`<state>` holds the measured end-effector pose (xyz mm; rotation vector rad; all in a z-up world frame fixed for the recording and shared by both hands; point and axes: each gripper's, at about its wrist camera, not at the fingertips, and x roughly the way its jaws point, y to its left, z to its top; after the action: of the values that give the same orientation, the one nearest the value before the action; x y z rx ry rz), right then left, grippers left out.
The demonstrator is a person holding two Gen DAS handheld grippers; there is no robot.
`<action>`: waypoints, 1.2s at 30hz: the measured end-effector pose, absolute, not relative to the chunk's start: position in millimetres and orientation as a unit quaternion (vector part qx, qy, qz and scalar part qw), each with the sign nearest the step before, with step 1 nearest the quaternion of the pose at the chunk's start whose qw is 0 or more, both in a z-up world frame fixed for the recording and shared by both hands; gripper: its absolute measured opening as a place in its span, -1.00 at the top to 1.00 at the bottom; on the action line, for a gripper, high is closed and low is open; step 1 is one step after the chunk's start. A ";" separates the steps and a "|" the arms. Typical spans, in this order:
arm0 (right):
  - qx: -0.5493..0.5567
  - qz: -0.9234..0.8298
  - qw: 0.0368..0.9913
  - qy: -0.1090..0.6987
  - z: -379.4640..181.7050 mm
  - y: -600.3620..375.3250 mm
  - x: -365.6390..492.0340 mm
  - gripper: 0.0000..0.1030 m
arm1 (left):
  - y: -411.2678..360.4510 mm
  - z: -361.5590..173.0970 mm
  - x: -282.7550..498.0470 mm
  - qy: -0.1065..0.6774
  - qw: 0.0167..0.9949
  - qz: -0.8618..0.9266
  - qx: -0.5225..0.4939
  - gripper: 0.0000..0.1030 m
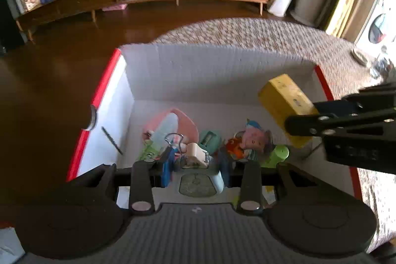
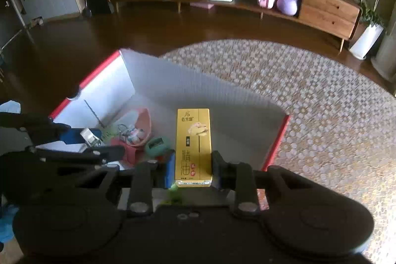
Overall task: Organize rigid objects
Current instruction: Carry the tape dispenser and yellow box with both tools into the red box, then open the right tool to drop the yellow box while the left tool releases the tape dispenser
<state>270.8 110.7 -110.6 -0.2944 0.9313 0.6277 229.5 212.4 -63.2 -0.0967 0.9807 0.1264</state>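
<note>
A white corrugated box with a red rim (image 1: 198, 71) (image 2: 173, 81) stands on the floor. It holds a pink bowl (image 1: 184, 120) (image 2: 144, 121), a teal item (image 1: 210, 139) (image 2: 157, 145), a doll (image 1: 250, 140) and a green piece (image 1: 277, 155). My left gripper (image 1: 195, 170) (image 2: 74, 137) hangs over the box's near side, shut on a light blue device (image 1: 200, 182) with a white plug-like part (image 1: 196, 152) (image 2: 87, 136) at its far end. My right gripper (image 2: 193, 172) (image 1: 294, 120) is shut on a yellow carton (image 2: 193, 145) (image 1: 284, 100) above the box's right part.
The box sits partly on a round patterned rug (image 1: 247, 31) (image 2: 321, 103), partly on dark wooden floor (image 1: 49, 81). A long low wooden cabinet (image 2: 326, 11) with a purple kettlebell (image 2: 287, 0) runs along the far wall. A white planter (image 2: 366, 41) stands at its right end.
</note>
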 end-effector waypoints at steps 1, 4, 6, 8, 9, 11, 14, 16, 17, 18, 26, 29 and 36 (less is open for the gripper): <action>-0.140 0.295 0.835 0.443 -114.6 112.8 272.4 0.44 | 211.9 -65.1 232.5 0.474 0.877 0.058 -0.043 0.27; -0.138 0.295 0.831 0.452 -122.6 116.7 276.4 0.44 | 207.4 -73.2 239.6 0.486 0.872 0.053 -0.029 0.27; -0.138 0.296 0.827 0.457 -127.8 118.0 276.5 0.44 | 205.4 -78.0 243.2 0.492 0.869 0.050 -0.023 0.27; -0.138 0.296 0.825 0.461 -131.7 119.5 277.0 0.44 | 205.9 -81.7 246.9 0.499 0.865 0.049 -0.022 0.27; -0.136 0.293 0.826 0.462 -133.0 120.3 277.4 0.44 | 205.3 -82.2 249.0 0.499 0.865 0.050 -0.018 0.27; -0.134 0.294 0.826 0.462 -134.3 120.3 278.3 0.44 | 204.8 -83.0 252.5 0.502 0.864 0.051 -0.015 0.27; -0.128 0.295 0.825 0.465 -133.8 120.0 278.9 0.44 | 207.2 -85.7 256.7 0.506 0.861 0.053 -0.016 0.27; -0.123 0.295 0.825 0.466 -133.7 118.9 278.3 0.43 | 209.8 -87.9 259.6 0.510 0.858 0.055 -0.023 0.27; -0.119 0.296 0.825 0.467 -133.0 118.1 278.4 0.43 | 210.6 -88.8 261.7 0.511 0.857 0.056 -0.025 0.27; -0.115 0.297 0.824 0.468 -132.1 117.6 278.1 0.42 | 210.7 -89.9 262.7 0.513 0.856 0.057 -0.026 0.27; -0.116 0.306 0.820 0.469 -125.1 110.7 266.2 0.36 | 211.5 -95.7 258.3 0.519 0.852 0.064 -0.036 0.25; -0.115 0.308 0.820 0.468 -121.2 107.1 259.4 0.33 | 212.2 -93.4 253.3 0.517 0.852 0.067 -0.045 0.22; -0.111 0.325 0.823 0.452 -104.0 96.6 239.8 0.12 | 210.5 -73.1 233.2 0.487 0.869 0.078 -0.047 0.05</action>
<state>239.8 96.6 -104.0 -0.2367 0.9613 0.6919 233.2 210.5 -73.1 -0.0976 1.0193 0.1629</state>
